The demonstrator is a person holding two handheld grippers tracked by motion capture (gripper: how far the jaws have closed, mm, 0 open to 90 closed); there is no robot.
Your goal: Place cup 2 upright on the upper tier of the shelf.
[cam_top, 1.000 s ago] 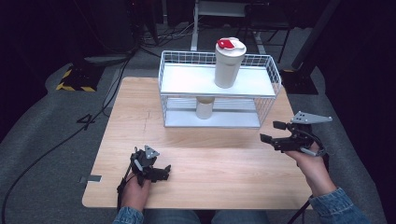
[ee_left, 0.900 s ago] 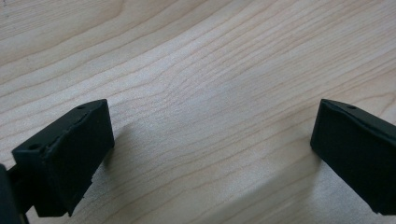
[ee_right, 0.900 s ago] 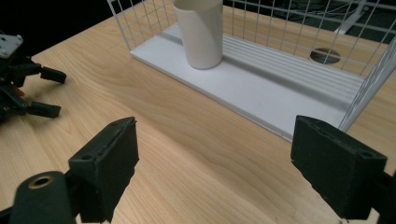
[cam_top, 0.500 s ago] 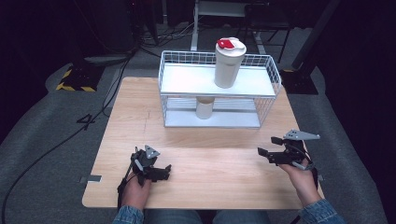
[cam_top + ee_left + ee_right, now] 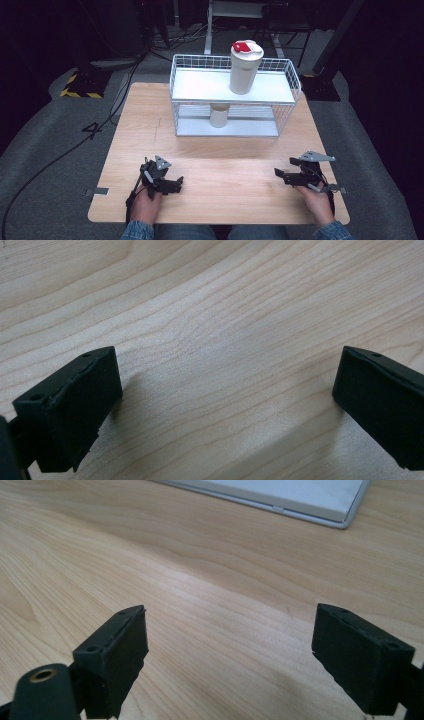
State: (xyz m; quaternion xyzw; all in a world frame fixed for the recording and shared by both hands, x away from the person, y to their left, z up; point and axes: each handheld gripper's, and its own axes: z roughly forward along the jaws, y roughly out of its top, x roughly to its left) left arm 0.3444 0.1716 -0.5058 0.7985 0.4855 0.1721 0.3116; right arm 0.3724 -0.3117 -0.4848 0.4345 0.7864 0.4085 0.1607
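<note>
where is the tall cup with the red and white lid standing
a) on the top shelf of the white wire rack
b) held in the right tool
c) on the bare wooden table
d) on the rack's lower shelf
a: the tall cup stands upright on the top shelf of the white wire rack, above a smaller cup on the lower shelf.

The high camera is sitting above the near side of the counter (image 5: 220,150). It is looking forward and down, from far enough to be taking in the whole top and the wire shelf (image 5: 295,80) at the far side. The camera on the left tool (image 5: 227,405) is looking along its jaws, very close to the wood. The camera on the right tool (image 5: 230,655) is also sitting low and close, facing the shelf's white bottom edge. All three are sharing the near wood.
</note>
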